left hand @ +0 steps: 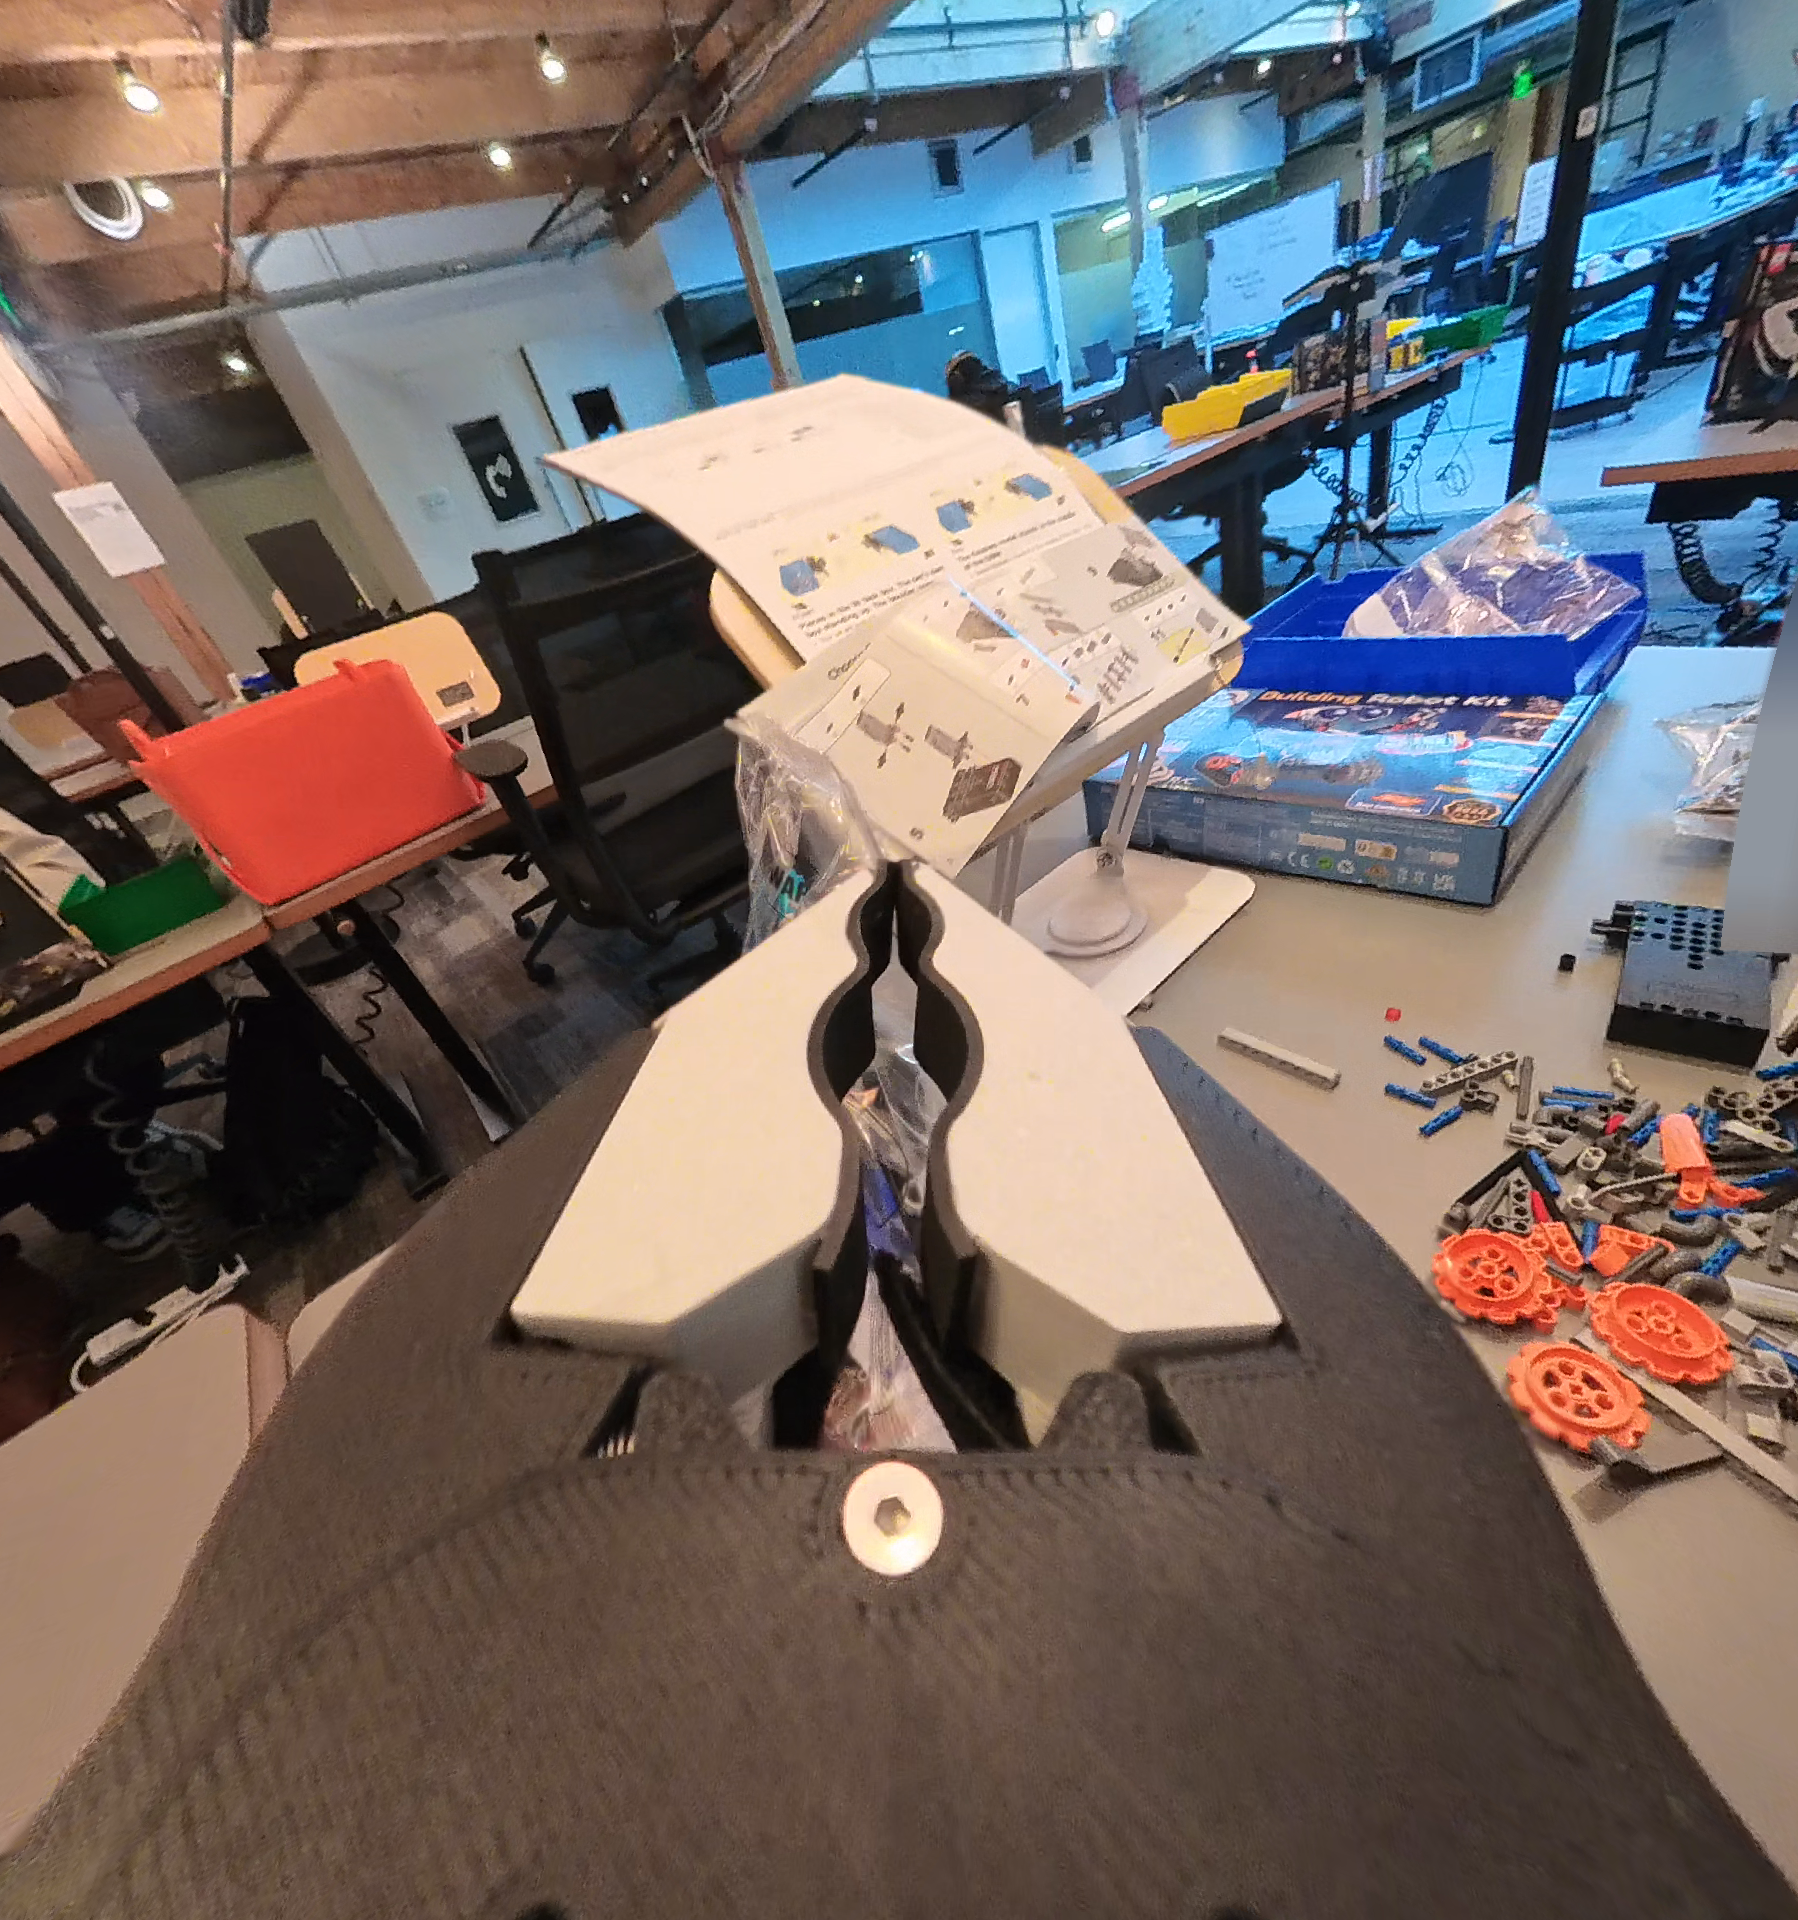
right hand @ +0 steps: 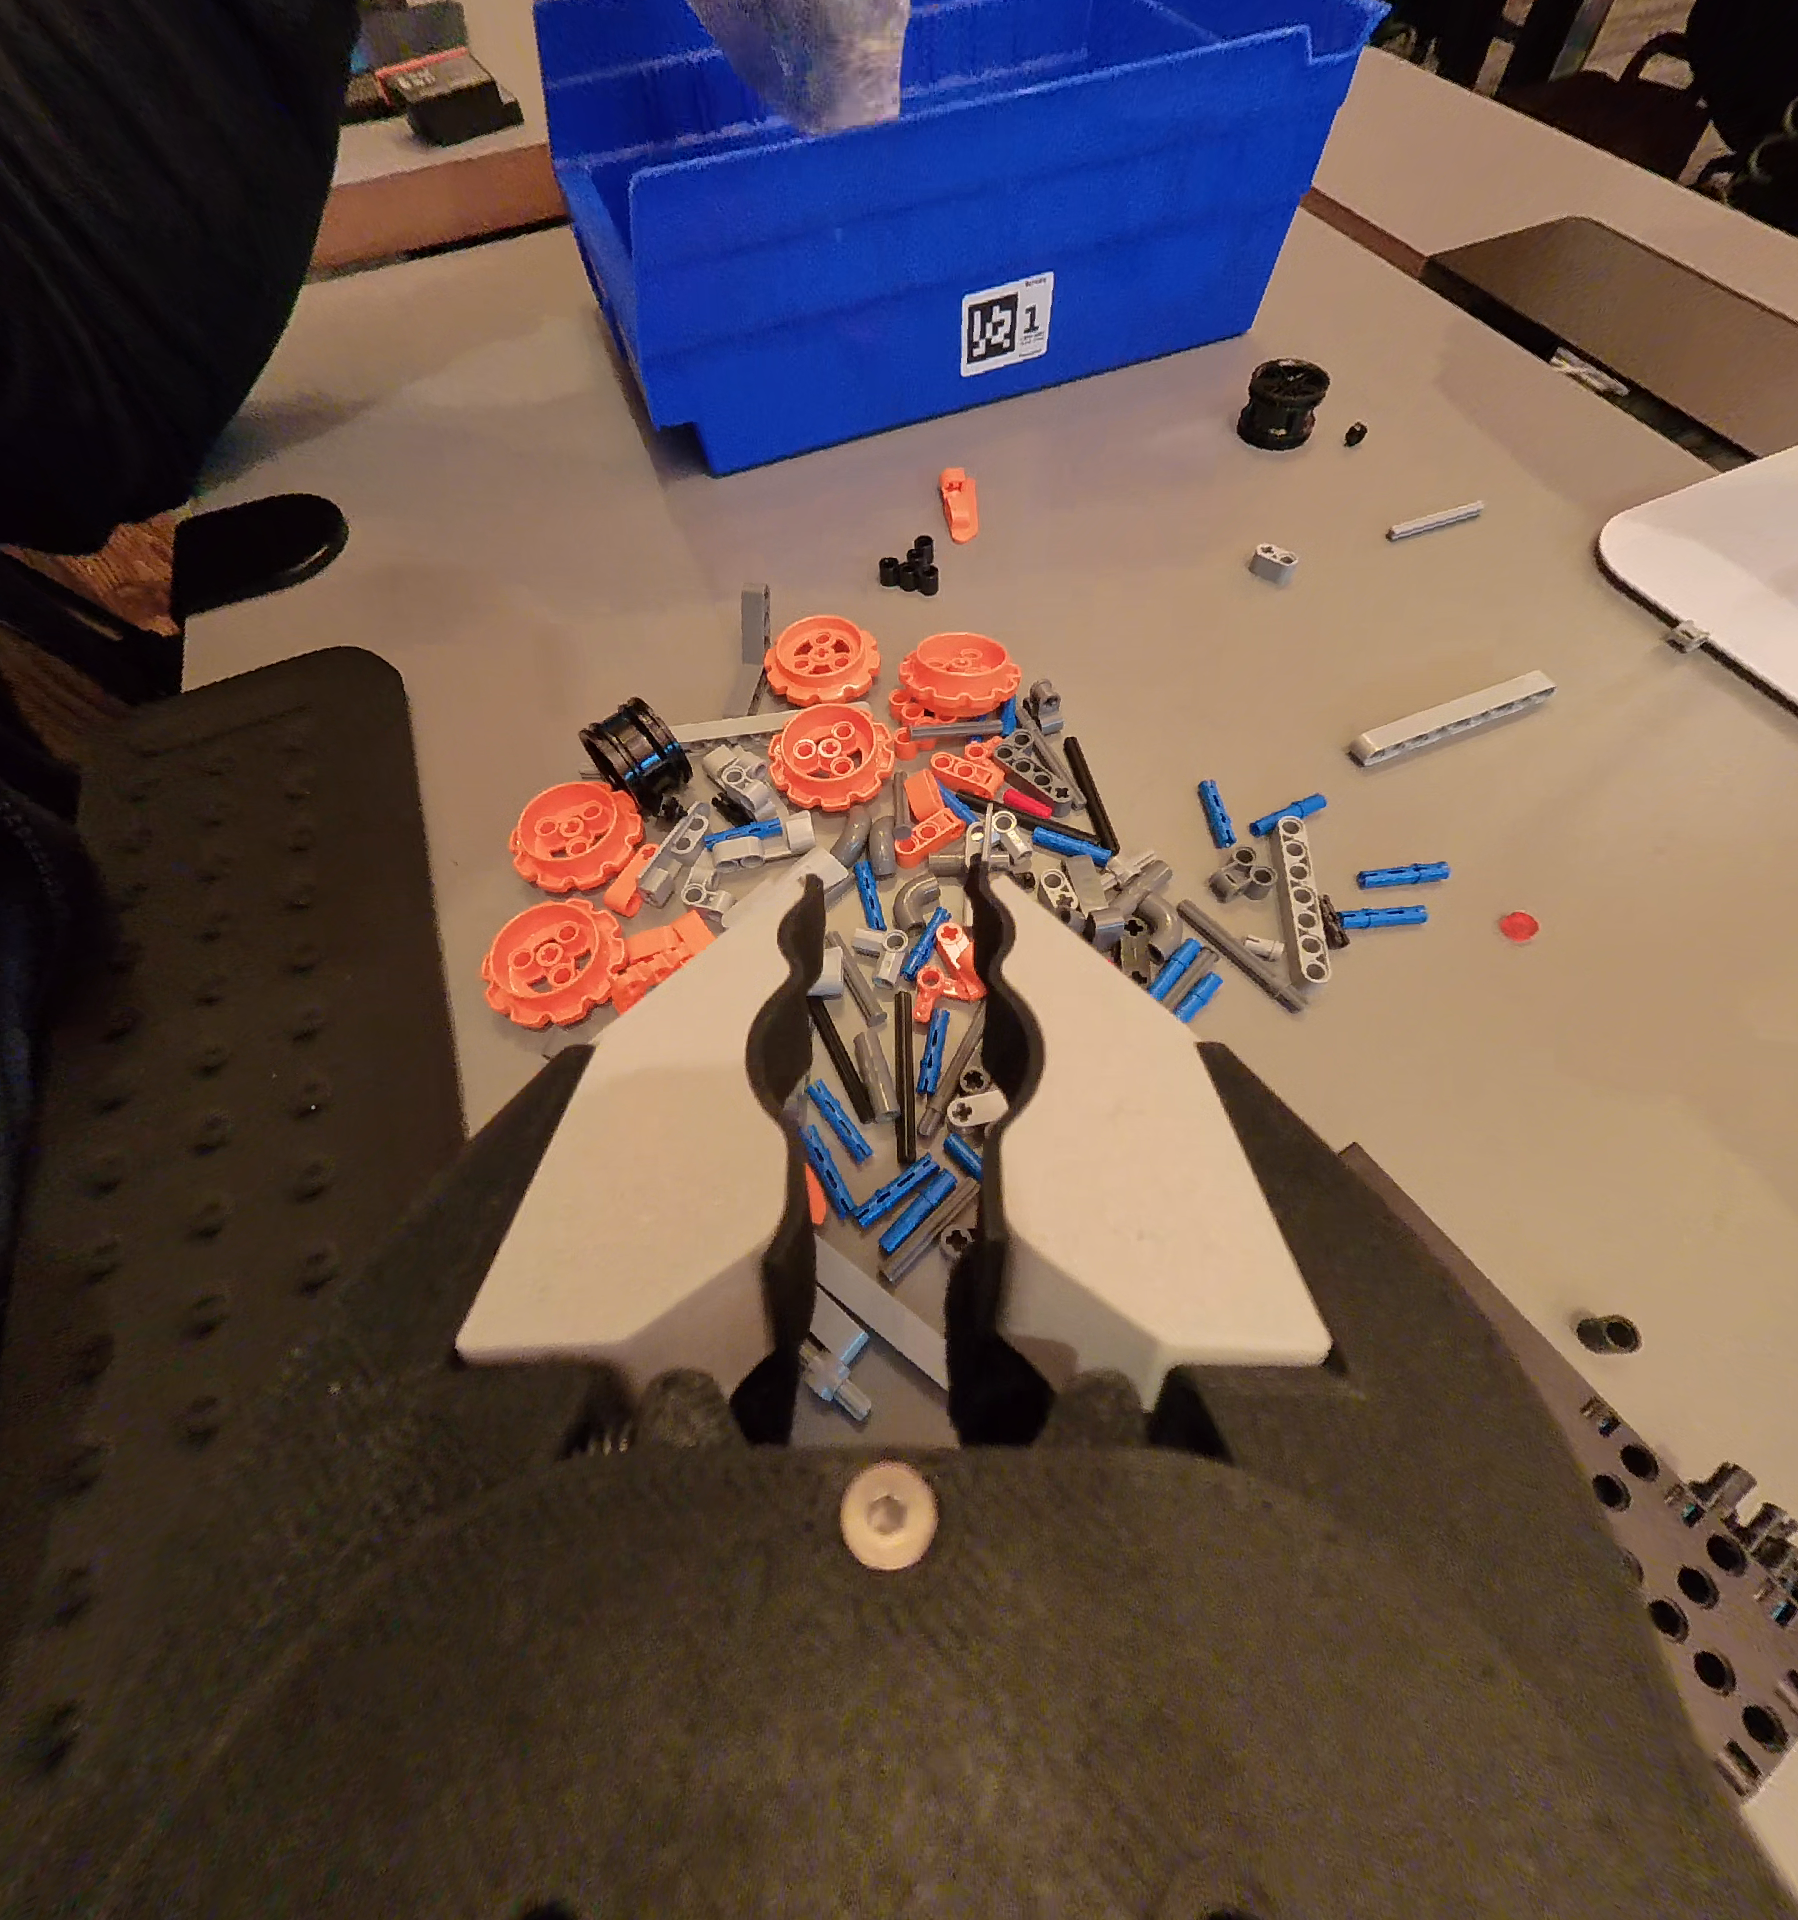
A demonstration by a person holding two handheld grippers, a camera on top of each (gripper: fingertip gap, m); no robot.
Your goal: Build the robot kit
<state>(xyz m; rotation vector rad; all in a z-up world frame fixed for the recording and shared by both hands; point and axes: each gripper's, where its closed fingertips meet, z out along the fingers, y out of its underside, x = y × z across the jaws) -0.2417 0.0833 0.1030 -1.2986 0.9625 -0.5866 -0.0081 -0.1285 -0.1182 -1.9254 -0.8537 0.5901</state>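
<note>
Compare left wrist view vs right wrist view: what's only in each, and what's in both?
Only the left wrist view: the left tool, shut on a clear plastic bag of parts; an instruction booklet on a stand; a robot kit box; an orange bin on a far desk.

Only the right wrist view: the right tool, open, hovering above the parts and holding nothing; a black wheel hub; a small red round piece.

Both: the grey table, the blue bin, the pile of building parts and its orange gear wheels.
</note>
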